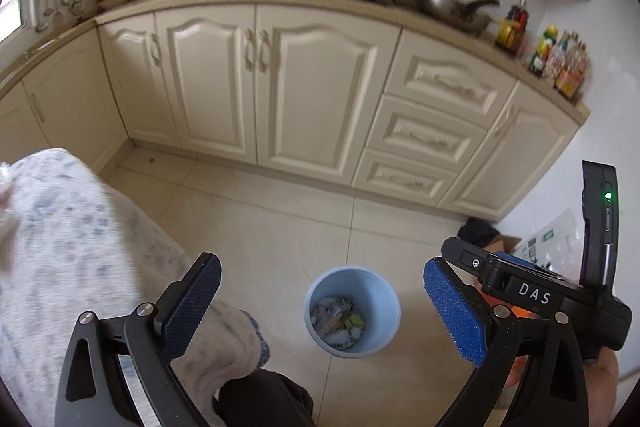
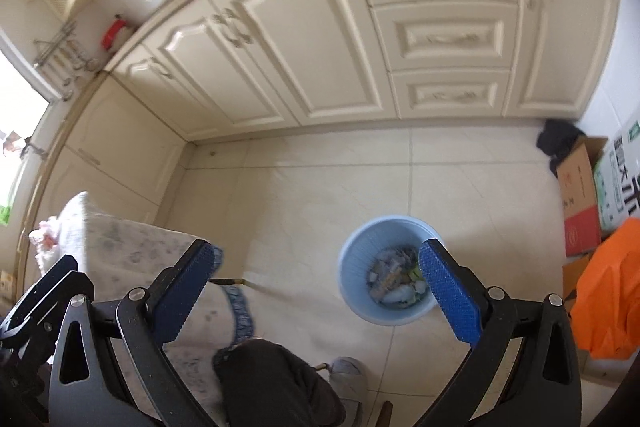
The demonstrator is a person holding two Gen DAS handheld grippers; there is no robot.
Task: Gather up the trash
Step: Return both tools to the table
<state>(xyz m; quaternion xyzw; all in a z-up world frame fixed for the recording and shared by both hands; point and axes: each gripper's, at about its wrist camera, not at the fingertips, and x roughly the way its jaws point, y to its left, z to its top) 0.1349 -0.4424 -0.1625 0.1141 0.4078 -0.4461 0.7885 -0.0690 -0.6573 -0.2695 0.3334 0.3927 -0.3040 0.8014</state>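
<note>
A light blue waste bin [image 1: 352, 311] stands on the tiled floor, holding crumpled paper and wrappers [image 1: 338, 319]. It also shows in the right wrist view [image 2: 390, 271]. My left gripper [image 1: 320, 311] is open and empty, held high above the bin. My right gripper [image 2: 316, 303] is open and empty too, above the floor just left of the bin; its right finger [image 2: 448, 297] overlaps the bin's rim in view. The right gripper's body [image 1: 532, 291] shows at the right of the left wrist view.
A table with a pale patterned cloth [image 1: 80, 259] is at the left [image 2: 132, 247]. Cream kitchen cabinets [image 1: 280, 87] run along the far wall. Cardboard boxes [image 2: 580, 195], an orange bag [image 2: 608, 291] and a dark item [image 2: 558, 141] sit at the right. My knee [image 2: 276, 379] is below.
</note>
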